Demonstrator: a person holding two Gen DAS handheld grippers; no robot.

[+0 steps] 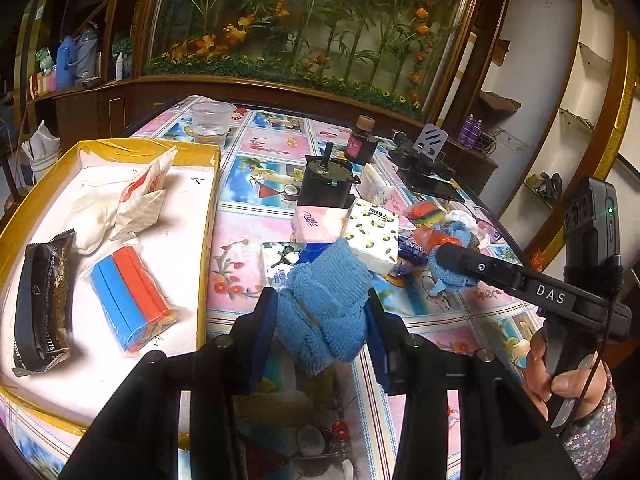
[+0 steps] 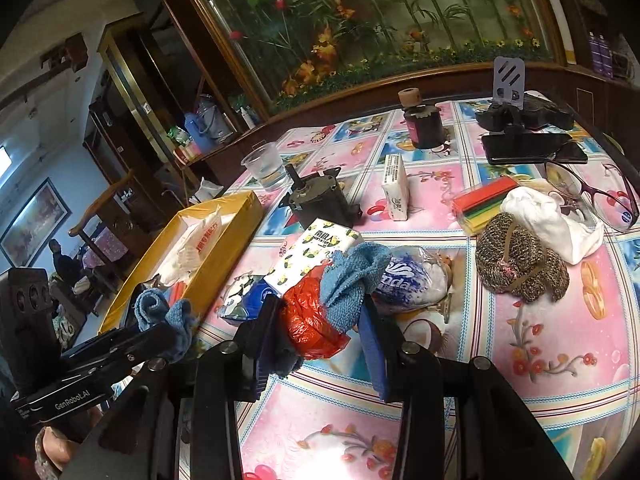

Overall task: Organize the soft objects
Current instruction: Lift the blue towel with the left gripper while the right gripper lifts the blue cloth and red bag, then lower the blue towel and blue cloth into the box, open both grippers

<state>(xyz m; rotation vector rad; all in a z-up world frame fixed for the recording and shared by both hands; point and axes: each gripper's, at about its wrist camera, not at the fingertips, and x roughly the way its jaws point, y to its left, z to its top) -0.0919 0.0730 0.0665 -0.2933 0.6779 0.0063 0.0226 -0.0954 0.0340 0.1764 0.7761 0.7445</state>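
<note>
The left gripper [image 1: 322, 316] is squeezing a rolled blue cloth [image 1: 324, 312] between its two fingers and holding it up over the table [image 1: 248, 280]. The right gripper [image 2: 320, 332] is squeezing its own bunch: a red plastic bag [image 2: 308, 328] and another blue cloth [image 2: 348, 284] pressed together. Both bunches are hanging just above the flowery tablecloth.

I think the step now is carrying soft things over to the yellow box [image 1: 210, 208]. It is sitting just left of the left gripper and is already holding red and blue sponges [image 1: 128, 300], a black packet [image 1: 42, 304] and a white bag [image 1: 144, 196].

Next, the left gripper is going to need to swing over the box wall and let go.

Farther back, tissue packs [image 1: 372, 236], a knitted hat [image 2: 520, 264] and a white cloth [image 2: 548, 216] are waiting on the table.
</note>
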